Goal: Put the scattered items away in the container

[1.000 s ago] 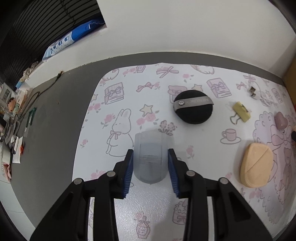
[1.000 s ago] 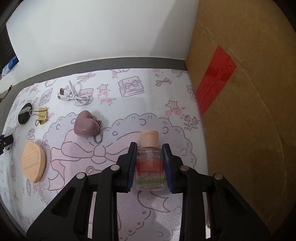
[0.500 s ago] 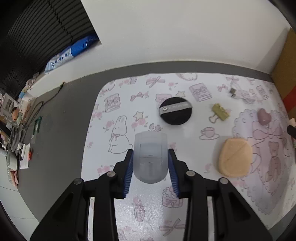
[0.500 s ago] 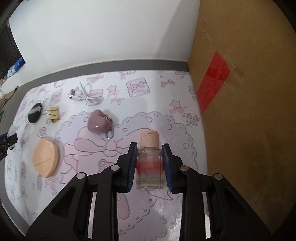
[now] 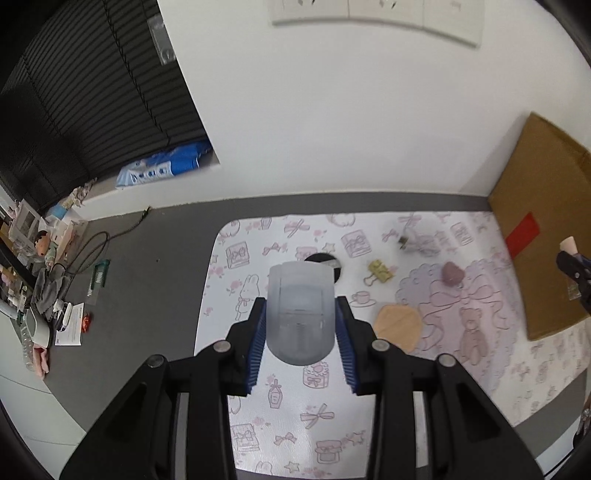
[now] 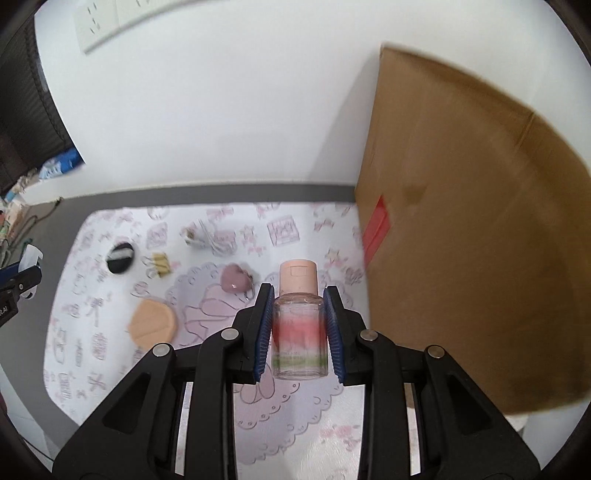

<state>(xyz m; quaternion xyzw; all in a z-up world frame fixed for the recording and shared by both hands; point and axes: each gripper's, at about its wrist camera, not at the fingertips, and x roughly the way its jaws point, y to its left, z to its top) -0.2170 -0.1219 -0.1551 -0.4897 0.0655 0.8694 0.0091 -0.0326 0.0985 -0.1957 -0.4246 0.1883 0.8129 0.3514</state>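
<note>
L tool (image 5: 300,325) grips frosted case (image 5: 300,314), R tool (image 6: 299,328) bottle (image 6: 299,332).

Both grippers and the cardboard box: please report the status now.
Left gripper shut on frosted plastic piece. Right gripper shut on small bottle. Cardboard box at right; its opening not visible. Path looks unobstructed.

A white wall (image 5: 351,122) with a socket panel (image 5: 373,18) rose behind the grey worktop (image 5: 147,280), dark slatted blinds (image 5: 92,103) filling the left side.
</note>
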